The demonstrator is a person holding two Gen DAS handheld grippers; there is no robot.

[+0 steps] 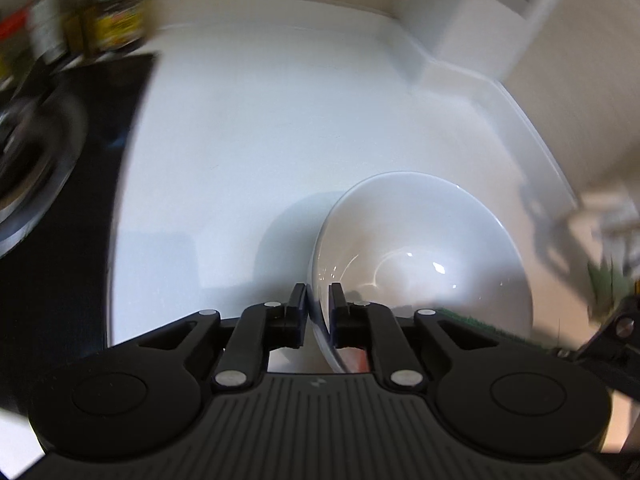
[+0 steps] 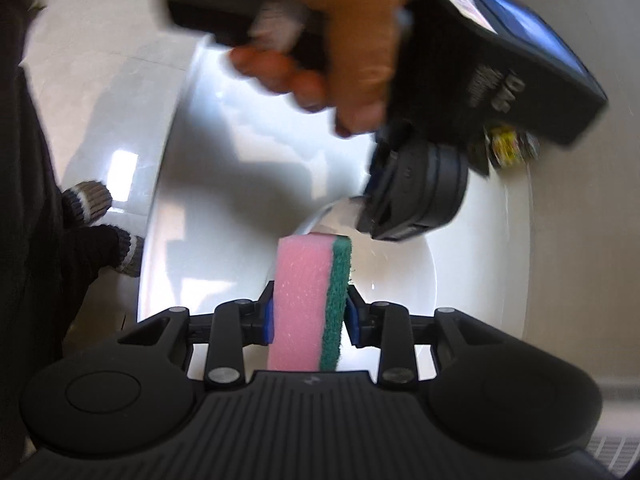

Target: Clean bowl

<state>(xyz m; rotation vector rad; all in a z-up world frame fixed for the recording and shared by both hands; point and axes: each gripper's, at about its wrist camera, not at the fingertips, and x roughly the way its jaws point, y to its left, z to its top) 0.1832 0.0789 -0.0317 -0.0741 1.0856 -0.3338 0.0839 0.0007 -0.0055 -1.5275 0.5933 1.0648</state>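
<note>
Bowl [image 1: 420,252] tilted above white counter [image 1: 240,140], rim pinched in left gripper [image 1: 318,300], jaws near-closed. Right gripper [image 2: 308,312] clamps sponge [image 2: 308,300] beside bowl. Interior looks clean, blur permitting; scrubbing probably mid-way, rinse pending.

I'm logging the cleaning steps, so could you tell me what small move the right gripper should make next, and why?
Probably ease the sponge forward into the bowl and begin wiping. The right gripper is shut on the sponge, whose tip sits at the bowl's rim, and the left gripper pinches the bowl's edge and holds it tilted.
</note>
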